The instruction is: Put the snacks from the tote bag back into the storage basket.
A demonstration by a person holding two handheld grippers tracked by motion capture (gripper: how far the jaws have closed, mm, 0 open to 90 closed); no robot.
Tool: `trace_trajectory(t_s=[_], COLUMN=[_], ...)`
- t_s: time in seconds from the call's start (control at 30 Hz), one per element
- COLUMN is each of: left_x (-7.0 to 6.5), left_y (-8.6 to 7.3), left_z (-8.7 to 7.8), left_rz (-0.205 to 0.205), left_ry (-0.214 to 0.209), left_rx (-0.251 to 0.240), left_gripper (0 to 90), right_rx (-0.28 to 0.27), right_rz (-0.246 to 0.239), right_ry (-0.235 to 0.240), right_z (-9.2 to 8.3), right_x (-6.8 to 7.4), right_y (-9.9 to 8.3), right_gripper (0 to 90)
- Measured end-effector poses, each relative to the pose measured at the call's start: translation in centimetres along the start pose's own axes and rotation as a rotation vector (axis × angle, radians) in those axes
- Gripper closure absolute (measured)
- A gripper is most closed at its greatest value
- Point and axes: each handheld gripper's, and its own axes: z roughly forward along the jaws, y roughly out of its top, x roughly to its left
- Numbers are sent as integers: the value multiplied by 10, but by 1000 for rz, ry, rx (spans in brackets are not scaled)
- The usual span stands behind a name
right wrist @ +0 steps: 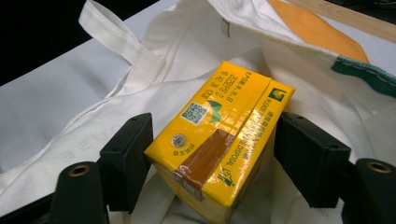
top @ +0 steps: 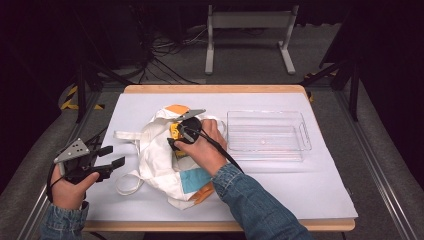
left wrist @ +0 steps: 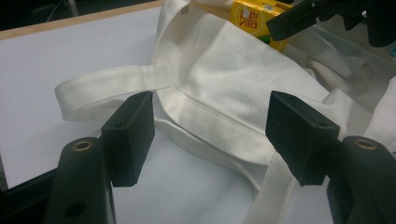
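Yellow carton (right wrist: pixel 219 140) between right tool (right wrist: pixel 212 161) pads

**My table and what lies on it**

I work at a wooden table (top: pixel 215 89) whose light rim shows along the far edge and again at the near edge. A white sheet (top: pixel 300 190) covers nearly the whole top — only that wooden border stays bare.

On the sheet, a little left of the middle, lies a white cloth bag (top: pixel 155 150), crumpled and slumped flat, with orange and pale blue patches at its near and far ends. Its straps (top: pixel 125 135) trail out to the left onto the sheet.

To the right of the bag, near it but apart, stands a clear plastic tray (top: pixel 305 135) — rectangular, set square to the table's far edge.
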Motion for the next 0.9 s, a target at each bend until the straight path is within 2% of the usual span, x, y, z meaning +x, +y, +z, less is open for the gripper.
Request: trace_trajectory(t_s=[0.23, 0.37, 0.5, 0.9], left_x=[0, 1, 1, 2], left_y=[0, -1, -1, -2], left_z=[1, 0, 0, 1], left_rz=[-2, -3, -3, -5], left_ry=[-4, -4, -5, -5], left_rx=[1, -1, -1, 0], left_gripper=[337, 337, 337, 342], right_rx=[30, 25, 21, 21], right_rz=[6, 5, -27, -16], right_ry=[-24, -40, -80, -82], right_z=[11, 12, 6, -3], right_x=[3, 3, 3, 3], right_y=[-2, -1, 1, 4], right_gripper=[289, 345, 482, 497])
